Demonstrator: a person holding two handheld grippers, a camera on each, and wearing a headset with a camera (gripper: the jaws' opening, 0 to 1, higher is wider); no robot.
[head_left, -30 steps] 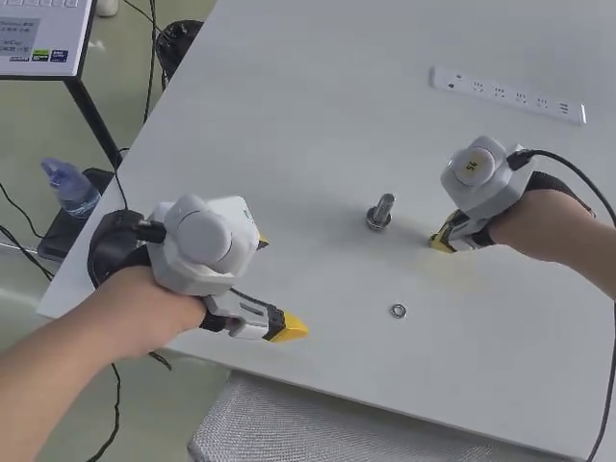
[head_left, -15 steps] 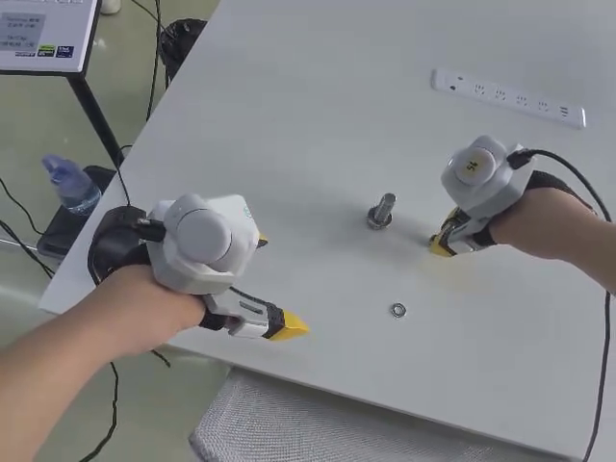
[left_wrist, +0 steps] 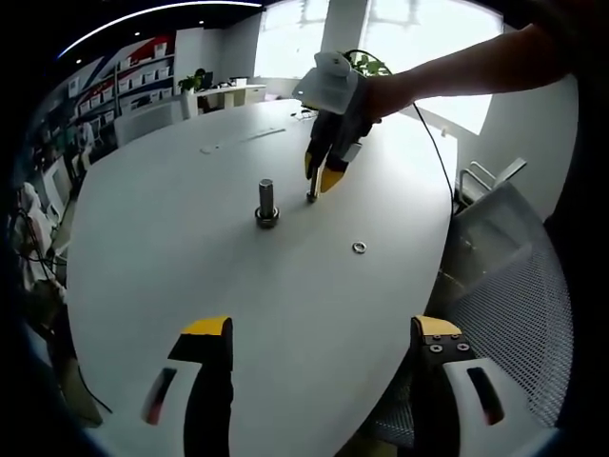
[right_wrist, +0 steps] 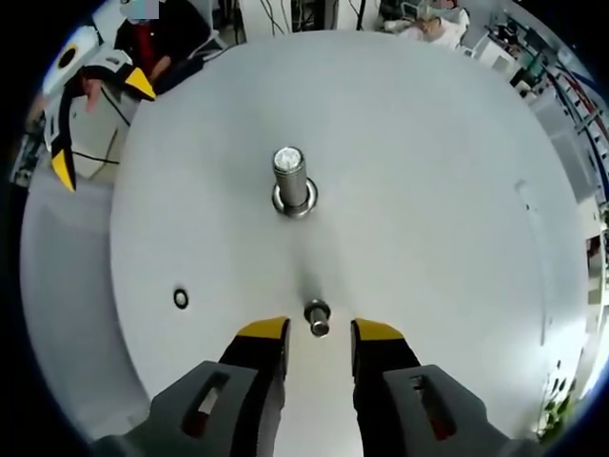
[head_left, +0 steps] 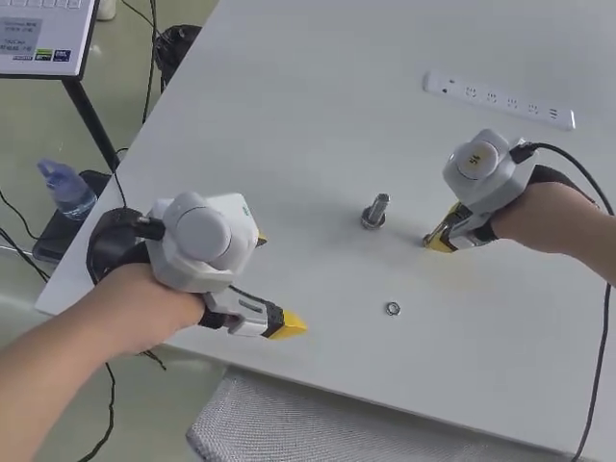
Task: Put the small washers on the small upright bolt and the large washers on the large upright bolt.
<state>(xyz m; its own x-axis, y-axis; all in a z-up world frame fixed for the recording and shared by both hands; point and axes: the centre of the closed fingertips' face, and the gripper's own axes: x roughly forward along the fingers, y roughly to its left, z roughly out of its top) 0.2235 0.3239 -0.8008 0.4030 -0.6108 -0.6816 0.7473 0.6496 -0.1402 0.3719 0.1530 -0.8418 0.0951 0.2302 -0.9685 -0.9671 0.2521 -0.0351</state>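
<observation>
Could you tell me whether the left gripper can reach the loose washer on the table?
Probably yes: the left gripper is open, and only bare table lies between it and the washer; the large bolt stands farther off.

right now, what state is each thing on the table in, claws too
left claw: open wide, holding nothing
right claw: open, tips either side of the small bolt
small bolt: upright, not gripped
large bolt: upright, ring at its base
loose washer: lying flat, on no bolt
</observation>
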